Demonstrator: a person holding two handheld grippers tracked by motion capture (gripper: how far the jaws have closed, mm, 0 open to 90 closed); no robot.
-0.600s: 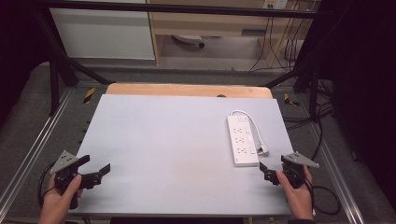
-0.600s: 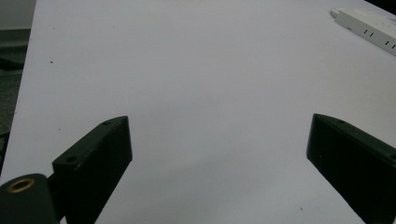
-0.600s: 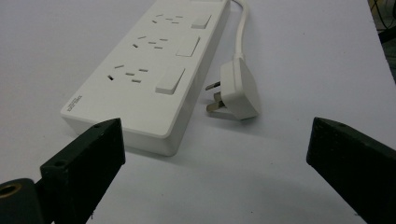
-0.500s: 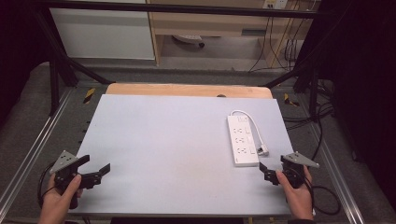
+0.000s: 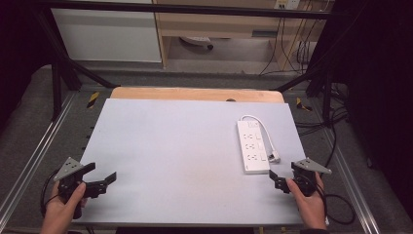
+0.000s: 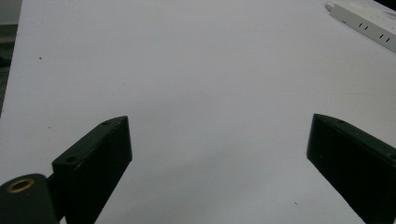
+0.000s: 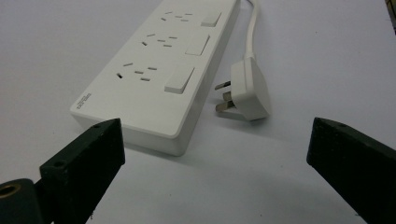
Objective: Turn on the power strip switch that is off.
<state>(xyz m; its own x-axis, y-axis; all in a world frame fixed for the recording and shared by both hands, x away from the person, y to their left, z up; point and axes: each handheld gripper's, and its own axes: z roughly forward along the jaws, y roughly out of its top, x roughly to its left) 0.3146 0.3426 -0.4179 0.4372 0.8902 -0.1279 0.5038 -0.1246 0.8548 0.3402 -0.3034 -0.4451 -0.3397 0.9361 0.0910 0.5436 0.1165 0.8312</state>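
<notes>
White three-socket power strip (image 5: 253, 146) flat on tabletop (image 5: 170, 146), long axis running away, just ahead of empty, wide-spread right gripper (image 5: 277, 179); left gripper (image 5: 104, 180), likewise wide, well apart.

Ahead of the left gripper (image 6: 219, 154), whose jaws stand wide apart, the pale counter (image 5: 185, 146) lies bare all the way across; the only thing near its line is the power strip (image 6: 369, 23), far off to the upper right. Between and just beyond the right gripper (image 7: 215, 158) jaws sits that white strip's near end, with its plug (image 7: 247, 91) lying flat beside it, prongs toward the strip. Bare counter lies to the strip's left.
</notes>
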